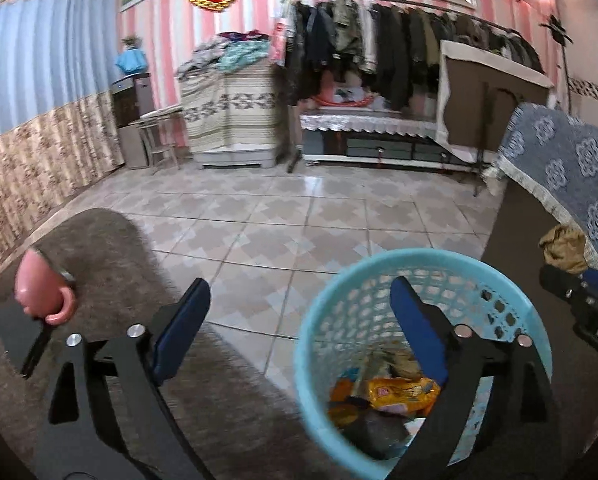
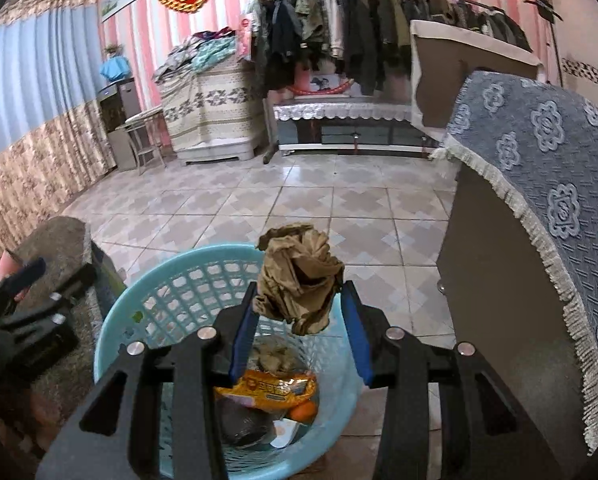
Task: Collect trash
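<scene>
Here the right gripper [image 2: 299, 316] tilts downward over the blue basket [image 2: 115, 320], its fingers [image 2: 243, 336] clenched on a crumpled brown wad of paper [image 2: 299, 276] that stands up between the pads, directly above the basket's mouth. The left gripper [image 1: 299, 320] also slopes down, its fingers [image 1: 183, 332] spread wide with nothing between them, one over the brown mat [image 1: 111, 248] and the other over the basket, where an orange wrapper [image 1: 403, 394] and what seems to be other blurred trash lie below the fingertips.
</scene>
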The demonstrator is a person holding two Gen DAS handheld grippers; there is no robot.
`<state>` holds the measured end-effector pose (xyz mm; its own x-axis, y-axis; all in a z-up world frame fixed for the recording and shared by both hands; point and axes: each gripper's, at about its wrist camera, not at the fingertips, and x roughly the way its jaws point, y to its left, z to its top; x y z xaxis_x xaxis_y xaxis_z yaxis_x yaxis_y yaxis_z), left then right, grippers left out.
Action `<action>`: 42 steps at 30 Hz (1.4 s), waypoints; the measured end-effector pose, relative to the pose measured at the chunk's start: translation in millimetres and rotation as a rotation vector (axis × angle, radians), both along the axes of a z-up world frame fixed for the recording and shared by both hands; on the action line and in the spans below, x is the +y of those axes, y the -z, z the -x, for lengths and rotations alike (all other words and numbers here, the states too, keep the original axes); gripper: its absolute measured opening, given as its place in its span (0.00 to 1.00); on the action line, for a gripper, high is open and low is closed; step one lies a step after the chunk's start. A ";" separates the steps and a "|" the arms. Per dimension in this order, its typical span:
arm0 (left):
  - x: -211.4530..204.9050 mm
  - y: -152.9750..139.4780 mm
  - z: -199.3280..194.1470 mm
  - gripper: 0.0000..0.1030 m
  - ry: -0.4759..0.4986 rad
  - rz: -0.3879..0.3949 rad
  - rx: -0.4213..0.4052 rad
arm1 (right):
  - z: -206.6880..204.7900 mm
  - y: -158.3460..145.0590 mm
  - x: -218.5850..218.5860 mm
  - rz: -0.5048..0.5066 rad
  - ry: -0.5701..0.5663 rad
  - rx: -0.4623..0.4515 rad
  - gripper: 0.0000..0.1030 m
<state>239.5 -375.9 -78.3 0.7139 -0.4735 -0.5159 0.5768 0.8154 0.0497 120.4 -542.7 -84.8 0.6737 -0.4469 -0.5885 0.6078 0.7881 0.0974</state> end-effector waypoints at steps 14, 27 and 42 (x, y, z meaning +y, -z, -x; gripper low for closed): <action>145.7 -42.5 35.4 0.95 -0.240 0.052 -0.073 | -32.2 10.8 24.3 -0.020 -0.045 0.035 0.83; 266.6 -68.2 107.2 0.95 -0.443 0.055 -0.097 | 15.4 -62.6 115.0 -0.014 -0.236 -0.216 0.96; 315.1 -48.5 186.5 0.95 -0.476 0.076 -0.102 | 70.8 -27.3 231.3 0.046 -0.478 -0.175 0.96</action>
